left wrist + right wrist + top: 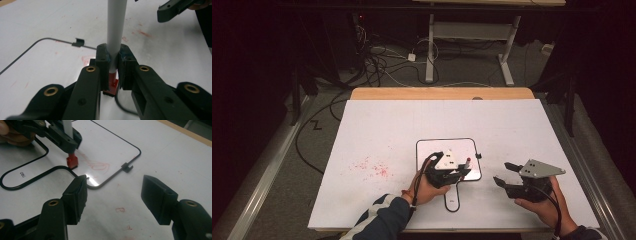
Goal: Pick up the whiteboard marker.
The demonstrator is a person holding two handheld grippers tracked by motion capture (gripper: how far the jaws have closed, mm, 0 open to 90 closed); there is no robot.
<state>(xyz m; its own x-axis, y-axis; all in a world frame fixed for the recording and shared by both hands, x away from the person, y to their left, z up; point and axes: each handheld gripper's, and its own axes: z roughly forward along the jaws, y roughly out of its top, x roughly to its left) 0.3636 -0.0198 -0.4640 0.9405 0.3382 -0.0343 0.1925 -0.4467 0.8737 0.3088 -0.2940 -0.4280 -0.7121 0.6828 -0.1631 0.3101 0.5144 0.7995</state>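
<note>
Evidently to rub red marks off the small whiteboard (432, 150) mid-bench, the left gripper (463, 167) clamped a white marker (116, 30), red end down, while the right gripper (503, 173) waited wide, empty.

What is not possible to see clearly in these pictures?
- Marker: in the left gripper view its upper end is cut off by the top edge.
- Red eraser end: whether it touches the whiteboard cannot be told.
- Red marks on the board: too faint to read.
- Small print on the handle: too small.
</note>
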